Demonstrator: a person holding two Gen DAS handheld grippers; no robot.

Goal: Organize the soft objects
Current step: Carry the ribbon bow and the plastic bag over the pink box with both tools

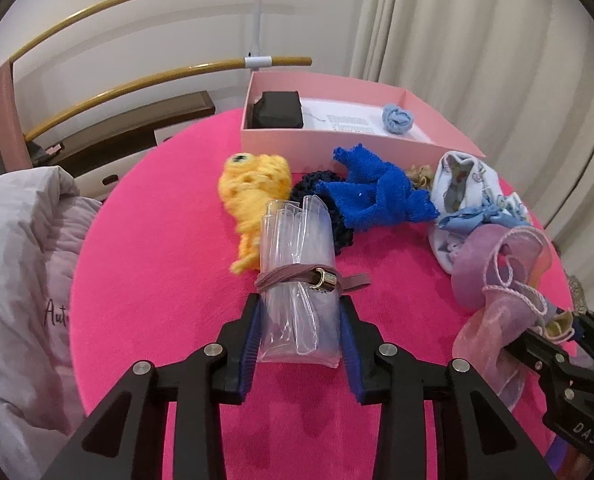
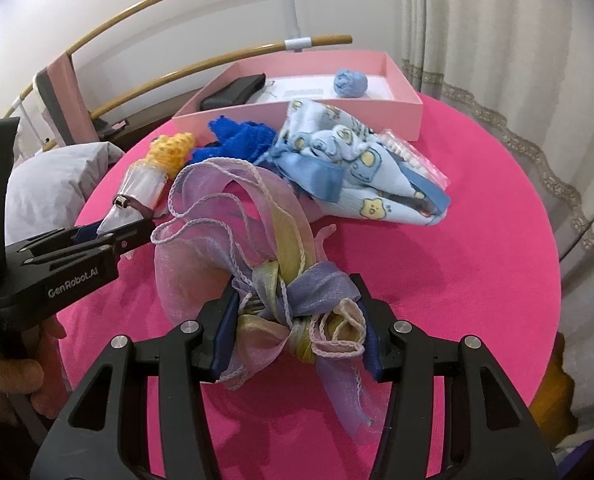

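My left gripper [image 1: 300,304] is shut on a rolled clear plastic bag [image 1: 297,264] bound with a mauve hair tie [image 1: 297,278]; it also shows in the right wrist view [image 2: 141,184]. My right gripper [image 2: 295,292] is shut on a pastel organza ribbon bow [image 2: 257,248], which also shows in the left wrist view [image 1: 497,272]. On the pink round table [image 2: 457,260] lie a yellow crochet toy [image 1: 253,192], a blue knit cloth [image 1: 377,196], a dark knit piece [image 1: 317,188] and a light blue printed cloth [image 2: 357,160]. A pink box [image 1: 337,136] at the back holds a light blue roll [image 1: 397,118] and a black item [image 1: 277,110].
A grey-white pillow [image 1: 21,264] lies left of the table. Curved wooden rails [image 1: 137,0] stand behind. Curtains [image 1: 477,40] hang at the right. A small clear packet [image 2: 409,152] lies by the printed cloth.
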